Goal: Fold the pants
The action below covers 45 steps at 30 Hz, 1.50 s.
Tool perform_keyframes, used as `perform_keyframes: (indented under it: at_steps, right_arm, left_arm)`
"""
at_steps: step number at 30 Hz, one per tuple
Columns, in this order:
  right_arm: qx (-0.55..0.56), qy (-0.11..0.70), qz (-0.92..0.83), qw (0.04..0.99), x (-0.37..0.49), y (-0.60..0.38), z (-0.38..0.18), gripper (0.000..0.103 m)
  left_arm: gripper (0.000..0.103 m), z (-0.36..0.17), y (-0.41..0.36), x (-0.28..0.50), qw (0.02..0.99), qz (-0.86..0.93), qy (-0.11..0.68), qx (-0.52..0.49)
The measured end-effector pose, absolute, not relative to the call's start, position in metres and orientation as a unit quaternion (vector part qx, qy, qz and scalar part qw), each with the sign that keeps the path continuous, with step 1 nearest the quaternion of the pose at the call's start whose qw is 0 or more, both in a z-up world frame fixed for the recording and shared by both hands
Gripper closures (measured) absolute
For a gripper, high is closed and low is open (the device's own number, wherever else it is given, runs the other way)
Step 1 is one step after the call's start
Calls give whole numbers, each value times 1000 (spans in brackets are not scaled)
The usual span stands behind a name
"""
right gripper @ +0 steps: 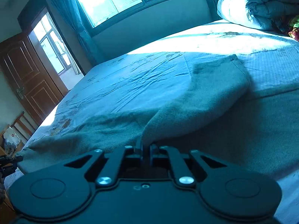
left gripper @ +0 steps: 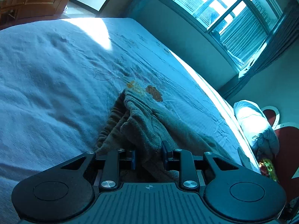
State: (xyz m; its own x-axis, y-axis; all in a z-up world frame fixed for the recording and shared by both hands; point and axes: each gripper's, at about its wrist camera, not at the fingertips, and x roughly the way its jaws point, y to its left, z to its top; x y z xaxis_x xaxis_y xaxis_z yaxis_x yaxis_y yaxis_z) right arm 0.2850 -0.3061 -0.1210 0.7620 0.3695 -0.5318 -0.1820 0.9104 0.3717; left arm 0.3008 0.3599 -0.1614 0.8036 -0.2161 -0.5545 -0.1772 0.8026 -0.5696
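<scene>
One pair of pants (left gripper: 142,123) was held above a bed (left gripper: 46,78) by two tongs, evidently so that the fabric could be drawn taut and doubled over for a fold. The left tongs (left gripper: 148,156) were closed on a thick bunched ridge of the fleece, the pads (left gripper: 133,158) pressed into it from either side; the garment trailed away toward 12 o'clock across the floral sheet. The right tongs (right gripper: 146,149) were clamped fully shut on a thin edge of the same pants (right gripper: 196,100), one leg lifted in an arc toward 1 o'clock, the rest left draped over the mattress toward 9 o'clock. One rolled quilt (right gripper: 261,5) was seen at the head of the bed, at 2 o'clock. One wooden door (right gripper: 24,78) stood open at 9 o'clock.
</scene>
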Motion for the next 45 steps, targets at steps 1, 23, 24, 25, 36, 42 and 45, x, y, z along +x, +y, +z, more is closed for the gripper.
perform_keyframes:
  at_steps: [1, 23, 24, 25, 36, 42, 45]
  right_arm:
    - [145, 327, 145, 922, 290, -305, -131, 103]
    - [194, 281, 156, 927, 298, -308, -108, 103]
    - [195, 278, 157, 927, 305, -307, -102, 103]
    - [198, 265, 156, 931, 312, -306, -93, 103]
    - [180, 365, 132, 904, 308, -312, -163, 103]
    - [185, 346, 138, 909, 308, -314, -149, 103]
    - [174, 342, 139, 913, 305, -312, -148, 103]
  left_arm:
    - [76, -170, 364, 300, 891, -7, 326, -316]
    - [76, -123, 365, 315, 910, -23, 250, -328]
    - [76, -115, 367, 327, 908, -26, 252, -335]
    - [76, -105, 366, 334, 911, -40, 235, -336]
    - [76, -173, 363, 292, 895, 5, 335, -295]
    - [76, -156, 361, 292, 902, -4, 318, -292]
    - [76, -160, 361, 293, 899, 0, 336, -282]
